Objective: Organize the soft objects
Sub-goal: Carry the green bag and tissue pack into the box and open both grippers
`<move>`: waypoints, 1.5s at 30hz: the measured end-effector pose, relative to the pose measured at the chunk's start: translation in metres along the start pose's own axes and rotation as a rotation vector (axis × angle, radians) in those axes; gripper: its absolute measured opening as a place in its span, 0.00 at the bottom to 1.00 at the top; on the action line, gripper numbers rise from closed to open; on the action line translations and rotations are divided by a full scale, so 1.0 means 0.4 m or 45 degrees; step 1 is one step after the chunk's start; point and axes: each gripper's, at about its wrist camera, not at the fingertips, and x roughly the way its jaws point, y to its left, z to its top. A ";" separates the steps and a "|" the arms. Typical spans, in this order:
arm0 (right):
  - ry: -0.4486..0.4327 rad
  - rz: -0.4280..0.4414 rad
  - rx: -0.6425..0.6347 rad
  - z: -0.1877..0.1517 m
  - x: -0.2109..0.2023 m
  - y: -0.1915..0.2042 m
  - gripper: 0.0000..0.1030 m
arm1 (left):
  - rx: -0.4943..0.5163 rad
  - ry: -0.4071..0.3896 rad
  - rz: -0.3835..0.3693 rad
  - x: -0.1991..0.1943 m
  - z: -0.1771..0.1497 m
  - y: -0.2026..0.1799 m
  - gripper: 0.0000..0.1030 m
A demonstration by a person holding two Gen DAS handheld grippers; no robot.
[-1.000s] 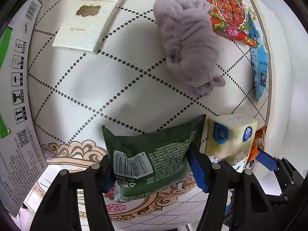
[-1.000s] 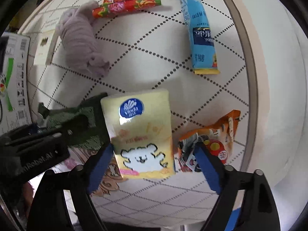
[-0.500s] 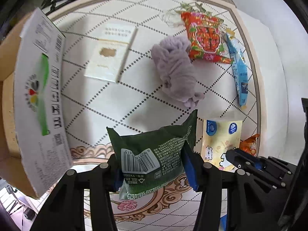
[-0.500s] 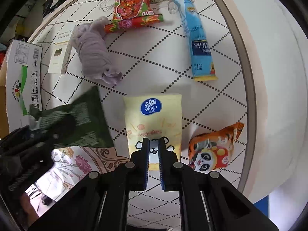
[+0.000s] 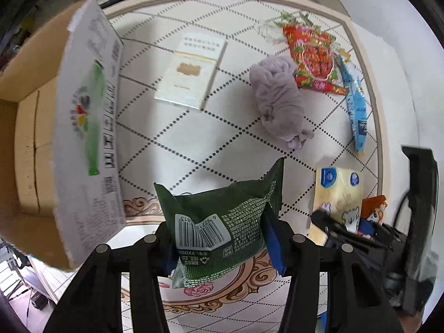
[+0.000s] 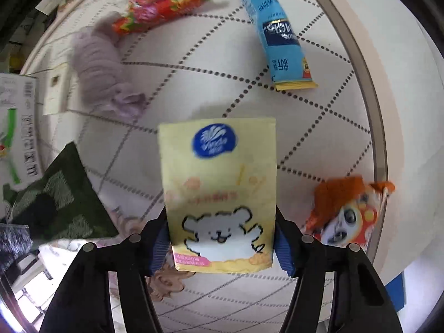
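Observation:
My left gripper (image 5: 219, 244) is shut on a green snack bag (image 5: 222, 222) and holds it above the table. My right gripper (image 6: 222, 247) is shut on a yellow tissue pack (image 6: 219, 191) with a blue logo and a white bear, lifted off the table. The tissue pack also shows in the left wrist view (image 5: 338, 194), and the green bag in the right wrist view (image 6: 58, 205). A crumpled lilac cloth (image 5: 280, 102) lies mid-table. An open cardboard box (image 5: 36, 127) stands at the left.
A red patterned snack bag (image 5: 313, 58) and a blue tube pack (image 5: 356, 105) lie at the far right. An orange panda snack bag (image 6: 347, 213) lies near the table's right rim. A white booklet (image 5: 191, 72) lies beside the box.
Both grippers have risen and pulled back with their packs. The tissue pack, flat on the table a moment ago, is now lifted in the right gripper. More of the box is in view.

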 end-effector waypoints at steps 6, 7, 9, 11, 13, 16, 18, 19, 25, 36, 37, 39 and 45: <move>-0.146 0.166 -0.143 -0.054 -0.243 0.098 0.64 | -0.018 -0.151 -0.134 -0.197 -0.029 0.055 0.46; -0.168 0.183 -0.172 -0.076 -0.275 0.102 0.64 | -0.025 -0.196 -0.164 -0.253 -0.036 0.075 0.46; -0.213 0.220 -0.238 -0.107 -0.337 0.177 0.64 | -0.040 -0.260 -0.192 -0.319 -0.036 0.096 0.46; -0.243 0.259 -0.308 -0.115 -0.408 0.237 0.64 | -0.061 -0.313 -0.209 -0.388 -0.037 0.140 0.47; -0.274 0.270 -0.376 -0.176 -0.434 0.323 0.64 | -0.082 -0.350 -0.213 -0.448 -0.033 0.201 0.47; -0.292 0.287 -0.426 -0.207 -0.441 0.449 0.64 | -0.143 -0.382 -0.211 -0.491 -0.012 0.306 0.47; -0.282 0.301 -0.436 -0.206 -0.427 0.519 0.64 | -0.192 -0.381 -0.205 -0.497 0.004 0.387 0.47; -0.278 0.295 -0.441 -0.199 -0.418 0.563 0.64 | -0.206 -0.374 -0.209 -0.492 0.014 0.423 0.47; -0.244 0.216 -0.440 -0.146 -0.358 0.793 0.64 | -0.233 -0.271 -0.213 -0.403 0.089 0.604 0.47; -0.186 0.003 -0.382 0.003 -0.158 0.996 0.64 | -0.171 -0.078 -0.285 -0.204 0.278 0.771 0.47; -0.185 -0.006 -0.379 0.015 -0.139 0.997 0.64 | -0.168 -0.062 -0.275 -0.184 0.297 0.777 0.49; -0.168 -0.034 -0.378 0.040 -0.102 1.011 0.64 | -0.184 -0.044 -0.246 -0.156 0.326 0.788 0.49; -0.175 -0.122 -0.403 0.075 -0.032 1.045 0.71 | -0.163 0.042 -0.137 -0.057 0.368 0.808 0.60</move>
